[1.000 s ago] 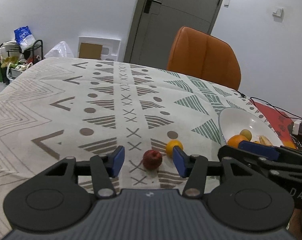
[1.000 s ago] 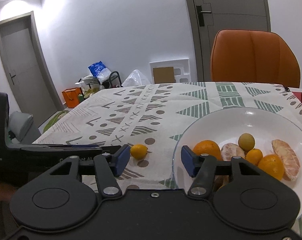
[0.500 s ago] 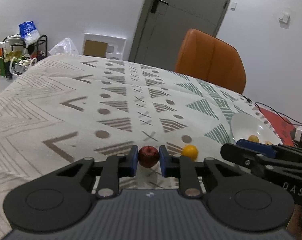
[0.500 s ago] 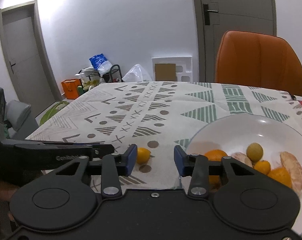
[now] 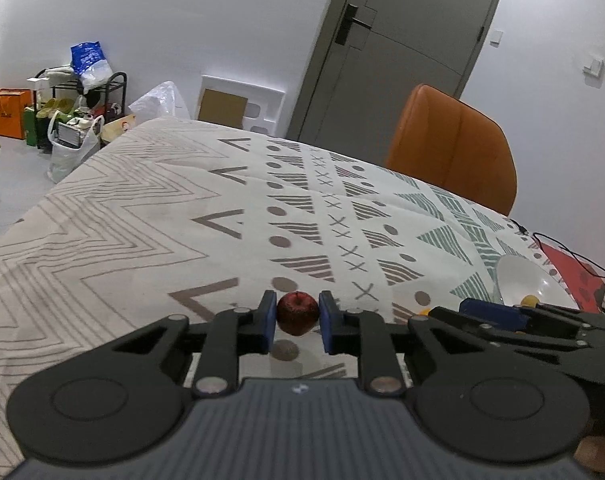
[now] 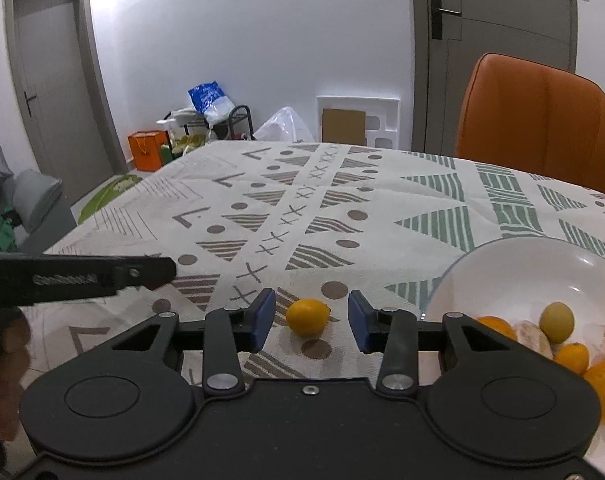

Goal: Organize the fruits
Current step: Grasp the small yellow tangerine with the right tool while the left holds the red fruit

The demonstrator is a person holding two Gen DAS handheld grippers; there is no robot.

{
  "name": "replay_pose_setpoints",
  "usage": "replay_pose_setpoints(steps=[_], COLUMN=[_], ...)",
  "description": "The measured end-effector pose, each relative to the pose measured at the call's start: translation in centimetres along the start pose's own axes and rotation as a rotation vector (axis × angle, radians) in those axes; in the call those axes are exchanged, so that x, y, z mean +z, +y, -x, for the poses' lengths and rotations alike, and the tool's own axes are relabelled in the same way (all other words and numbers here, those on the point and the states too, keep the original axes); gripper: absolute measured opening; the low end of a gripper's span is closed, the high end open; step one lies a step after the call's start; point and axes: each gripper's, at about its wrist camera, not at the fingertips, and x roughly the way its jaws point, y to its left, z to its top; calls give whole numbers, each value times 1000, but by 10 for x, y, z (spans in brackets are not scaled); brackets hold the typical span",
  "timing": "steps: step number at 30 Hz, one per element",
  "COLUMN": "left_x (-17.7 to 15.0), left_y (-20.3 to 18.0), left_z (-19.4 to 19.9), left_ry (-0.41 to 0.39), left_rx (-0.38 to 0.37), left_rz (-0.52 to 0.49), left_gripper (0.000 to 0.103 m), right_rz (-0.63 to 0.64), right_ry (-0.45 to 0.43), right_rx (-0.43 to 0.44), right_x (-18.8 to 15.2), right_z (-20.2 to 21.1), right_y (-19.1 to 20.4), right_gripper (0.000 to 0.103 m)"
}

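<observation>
My left gripper (image 5: 297,316) is shut on a small dark red apple (image 5: 297,312) and holds it above the patterned tablecloth (image 5: 182,220). My right gripper (image 6: 309,320) is open, its blue pads either side of a small yellow-orange citrus (image 6: 308,316) that lies on the cloth. A white bowl (image 6: 514,268) at the right holds several oranges, peeled segments and a yellow-green fruit (image 6: 557,319). The bowl also shows in the left wrist view (image 5: 518,276), behind the right gripper's body.
An orange chair (image 5: 454,152) stands at the table's far side. A red mat and black cables (image 5: 574,264) lie at the right edge. The left gripper's side bar (image 6: 78,280) reaches in at the left of the right wrist view.
My left gripper closed on the apple and lifted it off the cloth. My right gripper moved left from the bowl to the citrus and narrowed a little.
</observation>
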Motion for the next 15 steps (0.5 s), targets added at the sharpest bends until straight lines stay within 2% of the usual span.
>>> replay_pose_setpoints(steps=[5, 8, 10, 15], left_x=[2, 2, 2, 1], left_y=[10, 15, 16, 15], left_z=[5, 8, 9, 14], left_ry=[-10, -13, -14, -21], left_rx=[11, 15, 16, 5], left_rz=[15, 21, 25, 22], left_gripper=[21, 21, 21, 21], right_rz=[45, 74, 67, 72], right_ry=[28, 46, 55, 26], right_rx=[-19, -31, -6, -5], right_x=[1, -1, -1, 1], right_z=[-13, -19, -18, -4], right_y=[8, 12, 13, 17], right_gripper=[40, 24, 22, 22])
